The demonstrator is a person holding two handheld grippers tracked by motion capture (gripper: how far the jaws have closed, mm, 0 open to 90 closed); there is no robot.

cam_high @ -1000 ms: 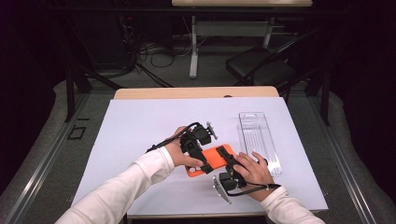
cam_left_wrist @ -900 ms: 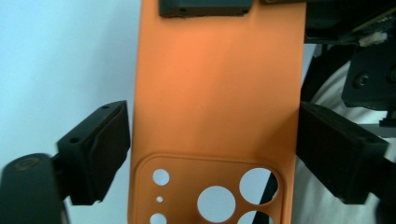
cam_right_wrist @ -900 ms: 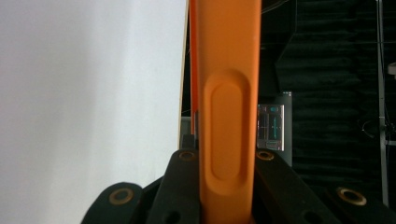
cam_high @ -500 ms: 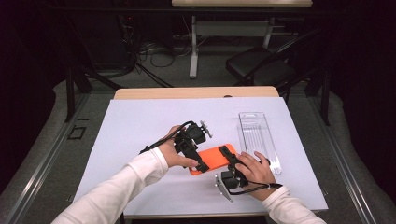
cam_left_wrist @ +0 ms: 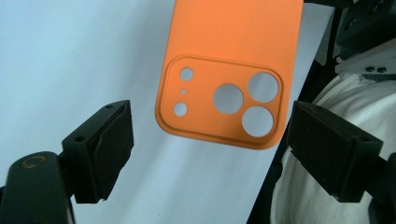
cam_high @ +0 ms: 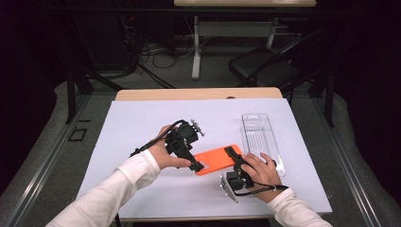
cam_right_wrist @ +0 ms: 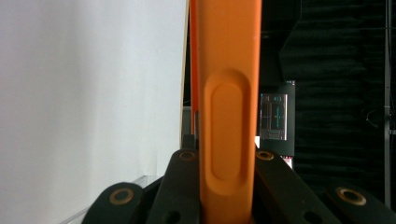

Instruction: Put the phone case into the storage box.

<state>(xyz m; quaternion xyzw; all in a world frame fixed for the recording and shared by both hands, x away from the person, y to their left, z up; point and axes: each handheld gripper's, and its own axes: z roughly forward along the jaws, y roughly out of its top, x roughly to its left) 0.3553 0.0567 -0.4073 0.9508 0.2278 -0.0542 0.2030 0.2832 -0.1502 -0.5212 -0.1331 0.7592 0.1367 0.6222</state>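
Between the spread left gripper (cam_left_wrist: 208, 149) jaws hangs the orange phone case (cam_left_wrist: 229, 70).

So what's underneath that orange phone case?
Under the orange phone case lies the white table cover, which also shows through the case's round camera holes. The right gripper is shut on one edge; the left gripper is open. The cover beneath the case's body is hidden.

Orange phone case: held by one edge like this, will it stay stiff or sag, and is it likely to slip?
The orange phone case looks thin and hollow, so probably light and a little bendy, yet it shows no sag. The right gripper clamps one edge; slipping seems unlikely. The left gripper stands open around its camera end.
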